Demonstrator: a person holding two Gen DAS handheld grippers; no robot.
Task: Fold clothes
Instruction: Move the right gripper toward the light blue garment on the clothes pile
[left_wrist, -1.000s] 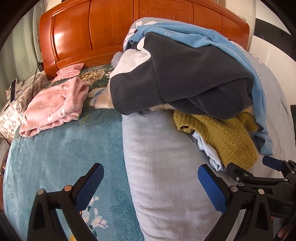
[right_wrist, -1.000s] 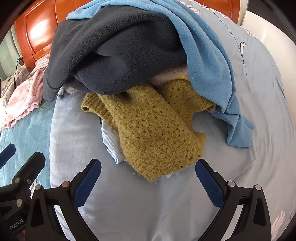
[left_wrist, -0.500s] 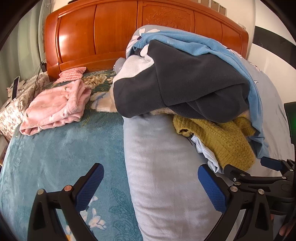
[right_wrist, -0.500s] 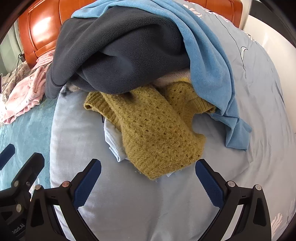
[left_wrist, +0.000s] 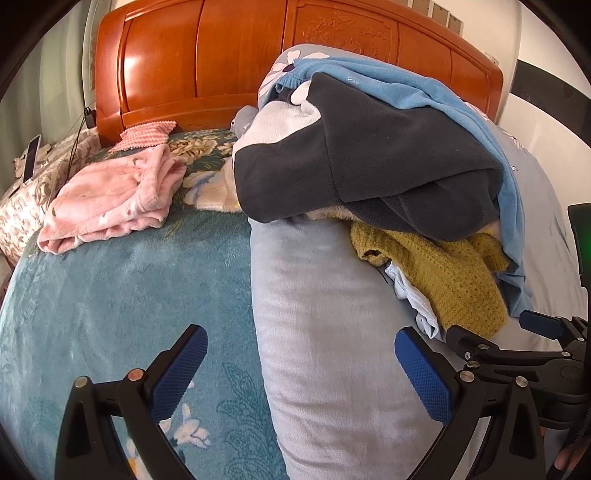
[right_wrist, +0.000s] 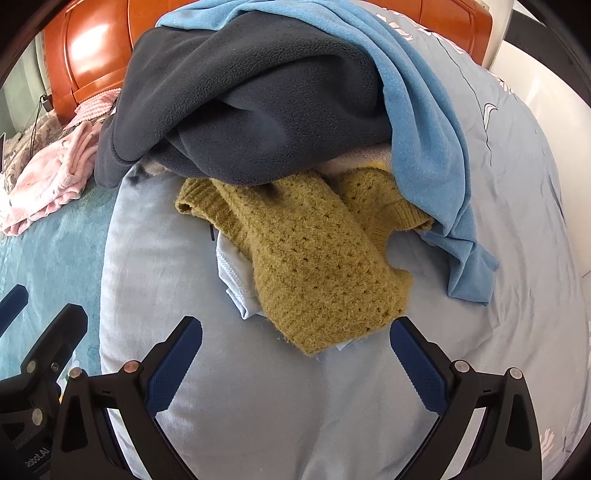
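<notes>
The yellow sweater (right_wrist: 310, 266) lies on the bed (right_wrist: 258, 413) dead ahead of the right tongs (right_wrist: 295, 365), long axis running away; left tongs (left_wrist: 301, 373) farther off; both gape empty.

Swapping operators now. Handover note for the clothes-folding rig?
Left gripper: open, empty, low over the bed.
Right gripper: open, empty, jaws just short of the yellow sweater.
Pile: dark fleece and blue top lie over the sweater; a white piece sits beneath.
Done: pink garment looks folded, left side.
Left: the whole pile.
</notes>
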